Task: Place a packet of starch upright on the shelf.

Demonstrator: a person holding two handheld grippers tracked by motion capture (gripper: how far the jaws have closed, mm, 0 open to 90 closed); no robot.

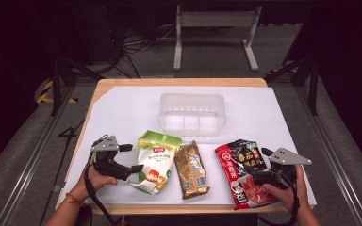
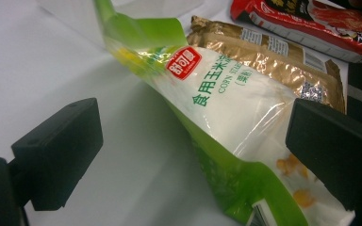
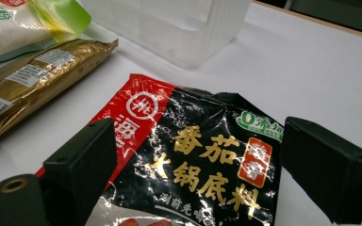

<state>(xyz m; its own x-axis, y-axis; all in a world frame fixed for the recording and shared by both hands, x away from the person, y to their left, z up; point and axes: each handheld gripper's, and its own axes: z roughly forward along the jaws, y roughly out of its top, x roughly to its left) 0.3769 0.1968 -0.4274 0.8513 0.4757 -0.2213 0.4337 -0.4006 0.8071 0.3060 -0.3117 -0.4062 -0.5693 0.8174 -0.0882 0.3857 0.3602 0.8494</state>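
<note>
My left gripper (image 1: 131, 158) sits wide open at the near left, jaws straddling the edge of the green and white bag (image 1: 153, 162), gripping nothing; my right gripper (image 1: 259, 164) is wide open too, over the red and black packet (image 1: 239, 170) at the near right, gold packet (image 1: 191, 169) lying between them

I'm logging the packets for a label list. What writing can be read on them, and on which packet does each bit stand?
"食用玉米淀粉" and "CORN STARCH": green and white bag, between the open left tongs.
White characters on its red badge: too blurred.
"番茄" and "火锅底料": red and black packet, between the open right tongs.
"0添加": its green badge.
Gold packet: label stickers and barcode too small to read.
</note>
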